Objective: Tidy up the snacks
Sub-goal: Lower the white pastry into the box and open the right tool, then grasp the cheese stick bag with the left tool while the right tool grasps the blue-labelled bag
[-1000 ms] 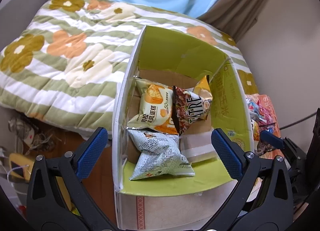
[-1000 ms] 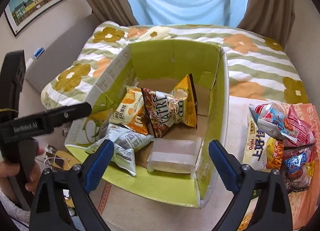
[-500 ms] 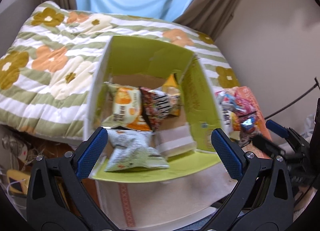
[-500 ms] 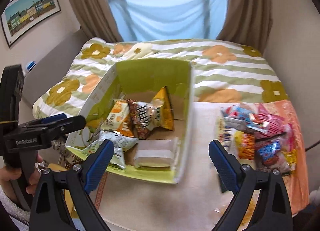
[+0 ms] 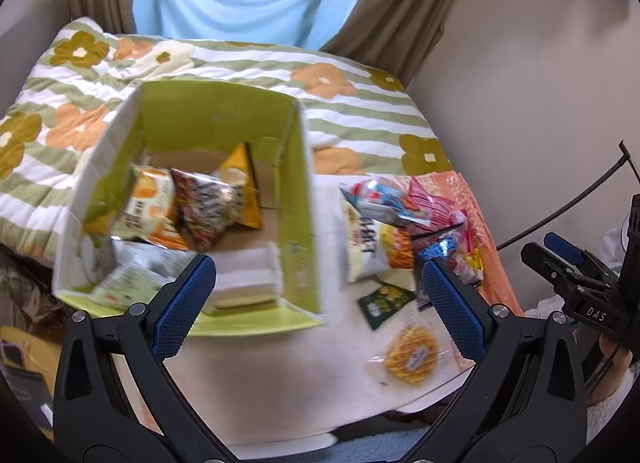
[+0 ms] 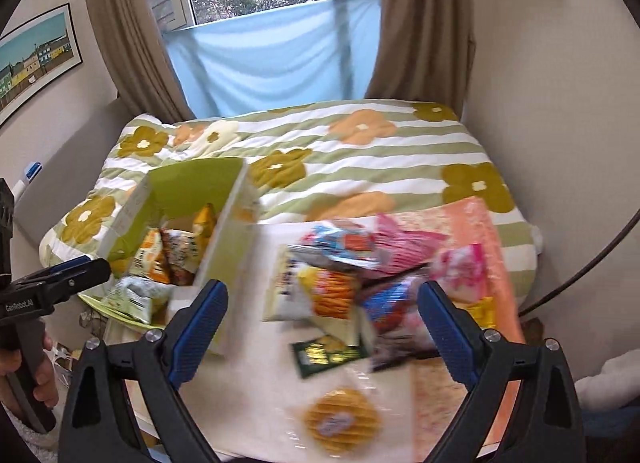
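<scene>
Loose snack packets (image 6: 344,283) heaped on the right of the pale surface (image 5: 288,375), a round waffle pack (image 6: 340,421) nearest. Green box (image 5: 298,223) at left, already holding several bags. Left gripper (image 5: 318,307) and right gripper (image 6: 322,323) both angled downward over the surface, jaws spread wide, empty. Flowered bed (image 6: 360,151) beyond.

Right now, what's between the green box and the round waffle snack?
Only bare white tabletop. In the left wrist view the green box stands left, the round waffle snack lower right. The small dark green packet lies just above that line.
</scene>
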